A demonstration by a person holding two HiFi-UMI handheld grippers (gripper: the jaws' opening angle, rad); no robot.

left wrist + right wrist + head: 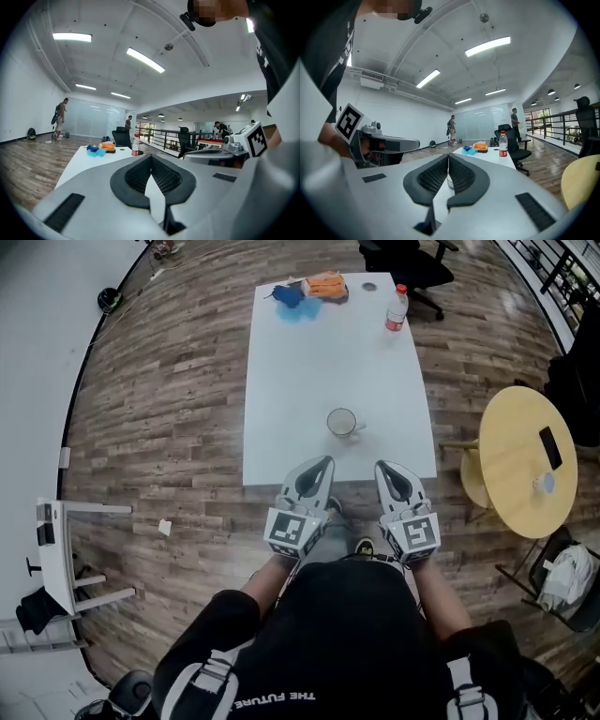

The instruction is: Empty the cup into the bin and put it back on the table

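A clear glass cup [342, 422] with a handle stands upright on the white table [300, 381], near its front edge. Both my grippers hover side by side just short of that edge, in front of the person's chest, pointing toward the table. The left gripper [323, 463] is shut with nothing between its jaws; its closed dark pads [140, 176] show in the left gripper view. The right gripper [383, 467] is also shut and empty, with its pads [461, 176] pressed together. The cup sits a short way ahead, between the two grippers' lines. No bin shows in any view.
At the table's far end lie a blue cloth [291, 296], an orange bundle [326, 284] and a water bottle [397, 307]. A round yellow table [511, 474] stands at the right, an office chair [412, 259] beyond, a white rack [56, 549] at the left. People stand far off [59, 117].
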